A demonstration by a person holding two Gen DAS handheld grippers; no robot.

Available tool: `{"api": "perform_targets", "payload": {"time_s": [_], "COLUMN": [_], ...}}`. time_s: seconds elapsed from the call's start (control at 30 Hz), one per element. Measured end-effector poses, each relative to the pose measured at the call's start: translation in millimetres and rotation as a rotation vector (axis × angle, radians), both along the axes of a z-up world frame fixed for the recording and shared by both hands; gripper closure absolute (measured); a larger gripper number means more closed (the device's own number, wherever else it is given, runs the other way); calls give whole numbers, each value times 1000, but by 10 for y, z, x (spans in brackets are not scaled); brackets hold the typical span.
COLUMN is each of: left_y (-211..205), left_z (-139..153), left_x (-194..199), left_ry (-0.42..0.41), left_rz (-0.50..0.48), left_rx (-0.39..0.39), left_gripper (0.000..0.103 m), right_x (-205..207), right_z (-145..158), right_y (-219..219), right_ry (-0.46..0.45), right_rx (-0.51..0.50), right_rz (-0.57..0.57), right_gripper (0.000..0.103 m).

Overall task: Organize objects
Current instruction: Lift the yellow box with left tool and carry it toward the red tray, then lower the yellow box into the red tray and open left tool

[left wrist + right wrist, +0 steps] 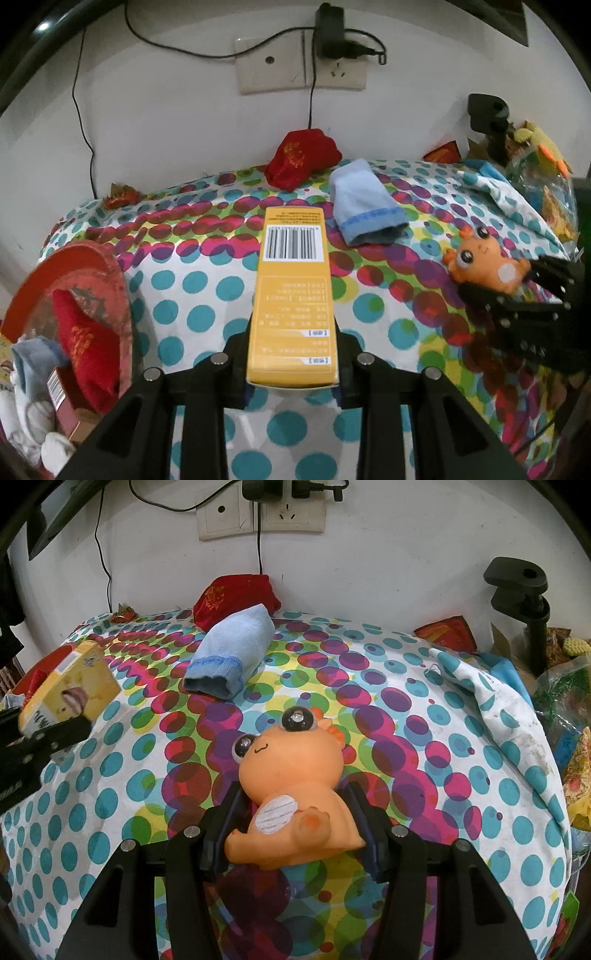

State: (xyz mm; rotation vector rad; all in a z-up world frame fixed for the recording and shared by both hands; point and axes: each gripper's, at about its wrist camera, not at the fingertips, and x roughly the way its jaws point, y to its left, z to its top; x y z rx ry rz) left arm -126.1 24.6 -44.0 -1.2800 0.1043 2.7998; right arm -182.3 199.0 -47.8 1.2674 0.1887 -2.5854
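My left gripper (291, 343) is shut on a long yellow carton (293, 280) with a barcode and holds it above the dotted tablecloth (207, 295). In the right wrist view the same carton (70, 694) hangs at the left edge. My right gripper (293, 797) has both pads pressed on the flanks of an orange big-eyed rubber toy (291, 760), which lies on the cloth. The left wrist view shows that toy (484, 262) at the right, with the right gripper (517, 295) around it.
A folded light-blue sock (229, 657) and a red pouch (229, 598) lie near the wall. A red tub (66, 266) at the left edge holds another red pouch and socks. A black clamp (524, 590) and bagged clutter (565, 701) crowd the right.
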Motion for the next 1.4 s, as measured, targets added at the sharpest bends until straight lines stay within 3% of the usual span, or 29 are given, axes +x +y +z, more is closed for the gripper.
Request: {"api": "perform_targets", "payload": {"time_s": [0.1, 0.77, 1.13, 1.4], "left_y": [-16, -392, -822, -1327], "left_z": [5, 506, 792, 811], "left_x": [117, 890, 1074, 1109], "left_ry": [-22, 6, 49, 49], "left_rz": [-5, 48, 86, 192], "left_rx": [43, 69, 72, 67], "left_gripper": [73, 73, 73, 73], "right_x": [-1, 0, -1, -2], "right_z": [0, 3, 2, 3], "right_y": [0, 3, 1, -3], "right_ry": [0, -1, 0, 0], "right_rx": [0, -3, 1, 1], "right_rz": [0, -2, -4, -4], "right_gripper": [51, 50, 50, 50]}}
